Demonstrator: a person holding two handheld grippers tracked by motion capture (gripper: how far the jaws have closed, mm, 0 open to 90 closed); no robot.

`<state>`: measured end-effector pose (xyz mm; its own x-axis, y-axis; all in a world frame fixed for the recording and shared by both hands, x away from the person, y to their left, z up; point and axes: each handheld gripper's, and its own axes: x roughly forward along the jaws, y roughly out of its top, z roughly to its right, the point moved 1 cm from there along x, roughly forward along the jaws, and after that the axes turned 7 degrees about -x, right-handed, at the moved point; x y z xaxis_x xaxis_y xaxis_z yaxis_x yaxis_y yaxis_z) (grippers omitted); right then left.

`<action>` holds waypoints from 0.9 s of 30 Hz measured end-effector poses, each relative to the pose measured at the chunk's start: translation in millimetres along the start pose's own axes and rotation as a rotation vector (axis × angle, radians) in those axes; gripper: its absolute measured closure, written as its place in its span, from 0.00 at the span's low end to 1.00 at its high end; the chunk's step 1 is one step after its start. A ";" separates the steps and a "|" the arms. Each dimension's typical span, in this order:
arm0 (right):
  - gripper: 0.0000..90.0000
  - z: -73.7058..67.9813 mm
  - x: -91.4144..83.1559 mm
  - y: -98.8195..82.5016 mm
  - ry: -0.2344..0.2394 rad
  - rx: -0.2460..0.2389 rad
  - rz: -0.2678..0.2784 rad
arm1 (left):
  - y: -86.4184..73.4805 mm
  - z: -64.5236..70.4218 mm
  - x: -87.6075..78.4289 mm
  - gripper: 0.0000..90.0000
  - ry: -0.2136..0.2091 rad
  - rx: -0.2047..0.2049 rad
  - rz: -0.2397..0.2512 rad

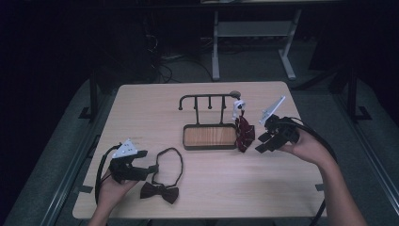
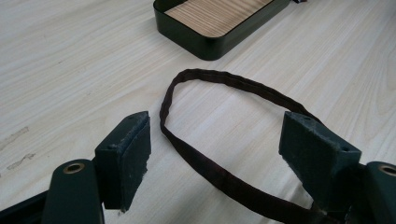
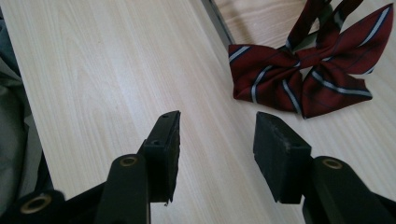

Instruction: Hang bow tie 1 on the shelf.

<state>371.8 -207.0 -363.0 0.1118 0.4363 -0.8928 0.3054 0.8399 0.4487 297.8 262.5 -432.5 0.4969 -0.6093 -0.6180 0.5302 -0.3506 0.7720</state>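
Right gripper [image 3: 217,140] hanging jaws apart, empty, striped bow tie [image 3: 303,70] at 1 o'clock; left gripper [image 2: 215,154] straddling dark strap [image 2: 201,163], jaws apart.

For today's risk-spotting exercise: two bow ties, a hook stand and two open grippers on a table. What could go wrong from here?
1. The striped red bow tie hangs from the end hook of the black metal stand; the right gripper close by could knock it off.
2. The left gripper straddles the dark bow tie's strap; closing might pinch only one side, so the loop drags.
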 end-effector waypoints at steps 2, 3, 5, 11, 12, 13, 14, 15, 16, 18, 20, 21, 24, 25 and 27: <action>0.54 -2.1 1.3 -3.6 -0.002 0.006 0.006 | 0.0 -0.3 -0.2 0.28 0.000 0.002 -0.004; 0.54 -3.6 2.1 -5.5 0.003 0.004 0.014 | -0.3 -0.3 0.4 0.28 -0.002 0.000 -0.002; 0.54 -7.0 3.9 -9.1 0.007 0.000 0.021 | -0.4 -0.1 0.9 0.28 -0.001 -0.003 -0.005; 0.53 -12.6 11.6 -19.3 0.013 0.015 0.033 | -0.7 0.6 1.7 0.28 -0.001 0.006 -0.020; 0.53 -13.6 12.9 -21.2 0.012 0.016 0.033 | -0.7 0.7 1.9 0.28 0.000 0.006 -0.021; 0.52 -14.4 13.6 -22.3 0.015 0.020 0.035 | -0.7 0.6 2.2 0.28 0.000 0.009 -0.022; 0.52 -15.3 14.5 -23.5 0.018 0.019 0.041 | -0.8 0.6 2.6 0.28 0.001 0.010 -0.023; 0.52 -17.0 14.9 -24.7 0.021 0.023 0.048 | -0.9 0.7 2.8 0.28 0.004 0.010 -0.024; 0.52 -18.2 15.3 -25.8 0.020 0.015 0.052 | -0.8 0.0 2.4 0.28 0.007 0.016 -0.030; 0.51 -20.8 16.8 -27.8 0.013 0.019 0.062 | -0.9 0.6 2.5 0.28 0.008 0.002 -0.022; 0.51 -22.6 19.1 -29.9 0.015 0.015 0.076 | -1.0 0.4 2.6 0.28 0.009 0.001 -0.024; 0.50 -23.9 20.1 -31.0 0.015 0.022 0.074 | -1.0 0.4 2.7 0.28 0.009 0.004 -0.026; 0.49 -27.1 24.2 -35.5 0.016 0.030 0.078 | -0.8 0.9 3.1 0.28 0.009 0.011 -0.031; 0.49 -28.5 26.2 -37.4 0.018 0.032 0.084 | -0.9 1.1 3.3 0.28 0.010 0.010 -0.033; 0.48 -29.3 29.4 -40.3 0.012 0.028 0.085 | -1.0 1.1 3.6 0.28 0.010 0.013 -0.035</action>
<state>335.1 -218.6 -406.2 0.1268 0.5098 -0.8509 0.3219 0.7903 0.5214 298.3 259.9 -435.3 0.4856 -0.5893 -0.6457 0.5385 -0.3803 0.7519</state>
